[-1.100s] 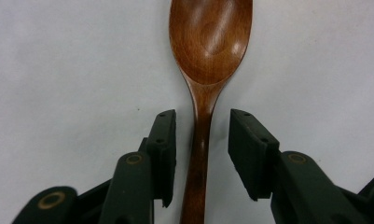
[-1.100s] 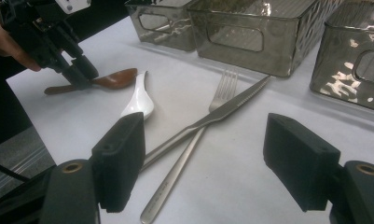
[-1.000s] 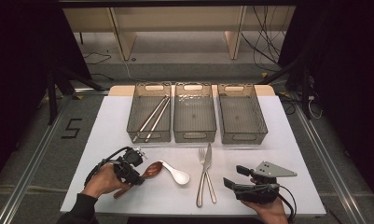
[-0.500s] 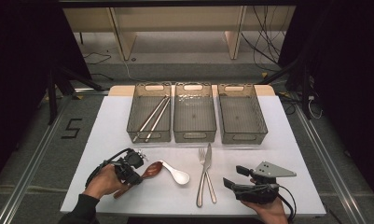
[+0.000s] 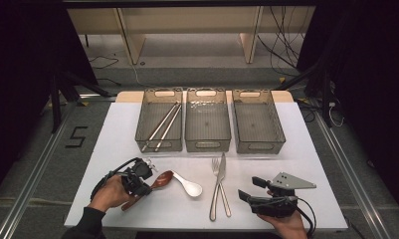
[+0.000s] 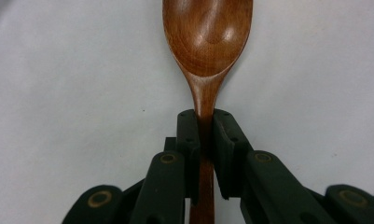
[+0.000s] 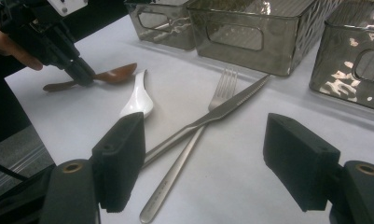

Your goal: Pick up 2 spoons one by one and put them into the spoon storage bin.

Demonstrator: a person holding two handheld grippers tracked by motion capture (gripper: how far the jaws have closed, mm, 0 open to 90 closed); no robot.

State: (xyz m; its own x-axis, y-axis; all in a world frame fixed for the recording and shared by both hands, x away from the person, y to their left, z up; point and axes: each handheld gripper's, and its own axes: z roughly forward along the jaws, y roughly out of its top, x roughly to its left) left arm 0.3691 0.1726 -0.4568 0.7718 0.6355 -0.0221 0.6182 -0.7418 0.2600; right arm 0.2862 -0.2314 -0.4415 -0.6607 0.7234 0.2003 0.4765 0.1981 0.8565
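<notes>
The left gripper (image 5: 140, 180) sat at the table's seven o'clock, its jaws having just been closing on the neck of the wooden spoon (image 6: 207, 42); in the left gripper view the pads (image 6: 189, 135) pressed the handle from both sides just below the bowl, a grip near the heavy end that should keep the spoon from tipping when lifted. The spoon lay flat on the white table (image 5: 306, 149), bowl toward two o'clock and just beside the white spoon (image 5: 188, 185), apparently not yet raised. At twelve o'clock stood three grey bins in a row: the left bin (image 5: 159, 142) already held chopsticks (image 5: 163, 125), which suggests sorting by kind, while the middle bin (image 5: 207, 142) and right bin (image 5: 258, 144) looked empty. At six o'clock a fork (image 5: 216, 191) and knife (image 5: 223, 181) lay crossed, awaiting their turn. At five o'clock the right gripper (image 7: 203, 158) hung with jaws wide apart and nothing between them, aimed toward that cutlery, probably standing ready.
</notes>
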